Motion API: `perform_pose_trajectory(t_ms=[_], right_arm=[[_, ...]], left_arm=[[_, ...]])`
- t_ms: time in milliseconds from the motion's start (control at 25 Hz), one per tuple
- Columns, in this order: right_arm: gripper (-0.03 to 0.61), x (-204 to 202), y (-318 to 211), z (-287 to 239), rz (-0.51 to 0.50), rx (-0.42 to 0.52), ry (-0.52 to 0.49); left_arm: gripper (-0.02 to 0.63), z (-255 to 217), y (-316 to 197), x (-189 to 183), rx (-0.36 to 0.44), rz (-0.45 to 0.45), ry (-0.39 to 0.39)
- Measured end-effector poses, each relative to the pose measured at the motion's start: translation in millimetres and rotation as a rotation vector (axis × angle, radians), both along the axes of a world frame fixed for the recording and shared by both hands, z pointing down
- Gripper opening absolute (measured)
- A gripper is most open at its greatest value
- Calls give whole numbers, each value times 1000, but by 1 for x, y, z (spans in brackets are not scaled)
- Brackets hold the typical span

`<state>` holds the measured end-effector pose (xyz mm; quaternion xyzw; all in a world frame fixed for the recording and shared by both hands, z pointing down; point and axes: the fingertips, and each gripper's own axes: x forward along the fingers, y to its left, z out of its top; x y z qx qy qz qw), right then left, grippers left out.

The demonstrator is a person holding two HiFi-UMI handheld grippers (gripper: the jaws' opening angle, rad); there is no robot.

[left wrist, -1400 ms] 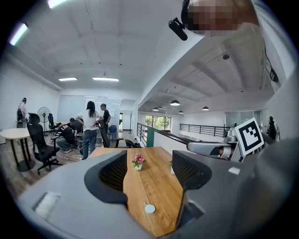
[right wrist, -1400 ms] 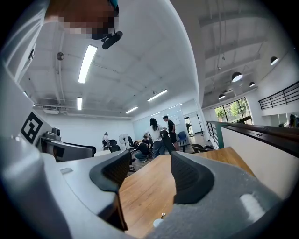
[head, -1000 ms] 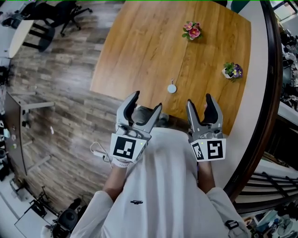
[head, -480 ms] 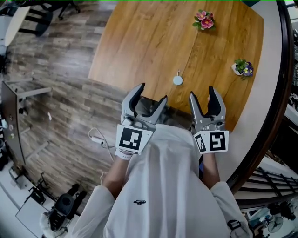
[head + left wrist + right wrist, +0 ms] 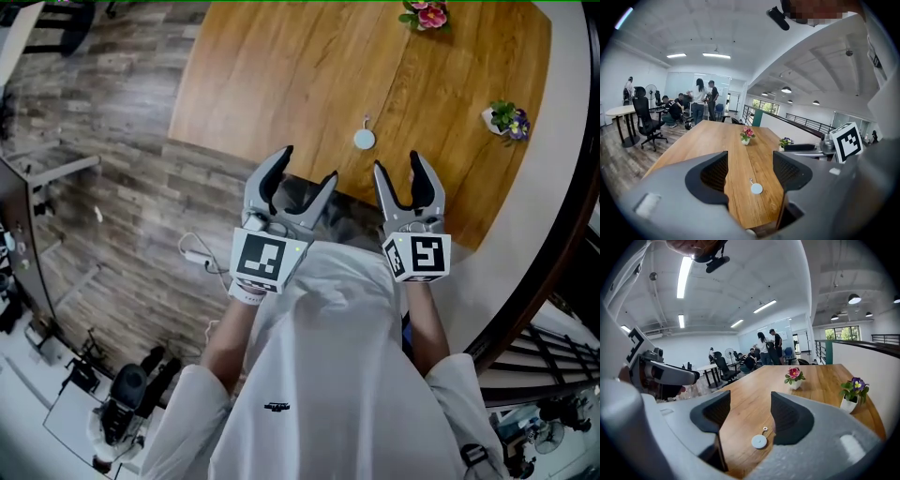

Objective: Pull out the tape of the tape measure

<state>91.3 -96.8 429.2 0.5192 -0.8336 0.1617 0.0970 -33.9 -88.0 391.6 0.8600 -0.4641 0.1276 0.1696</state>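
A small round white tape measure [image 5: 364,139] with a short tab lies flat on the wooden table [image 5: 281,84], near its front edge. The same tape measure [image 5: 756,188] shows between the jaws in the left gripper view, and the tape measure [image 5: 759,441] shows again in the right gripper view. My left gripper [image 5: 300,178] is open and empty, held just in front of the table edge, left of the tape measure. My right gripper [image 5: 404,171] is open and empty too, just below and right of it. Neither touches it.
A pink flower pot [image 5: 427,15] stands at the table's far side and a purple flower pot [image 5: 507,119] at its right. A curved railing [image 5: 562,187] runs on the right. Office chairs [image 5: 646,119] and several people [image 5: 701,101] are beyond the table.
The view has shifted so the table sits higher in frame. Both grippers have come closer to the table edge and the tape measure, still open.
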Motion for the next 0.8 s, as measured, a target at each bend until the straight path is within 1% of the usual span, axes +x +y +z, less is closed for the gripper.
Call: perform_pose_trajectory(t_ms=[240,400,520,640,800], right_arm=[[268,-5,-3,33,19,-48,12],[268,-10,-5,55,25,-83,23],[268,-11,-7,74,25,-111,33],[268,-11,-9,91,25,-140,41],[268,-13,-13,112,24,-174,56]], left_arm=[[302,20,-5,0,-70,-7,1],[302,34,-9,-1,-89,-5,9],[302,49,-11,1,-127,-8,27],[302,60,-13,2,-155,-12,30],[302,71,-16,2,-172,-9,28]])
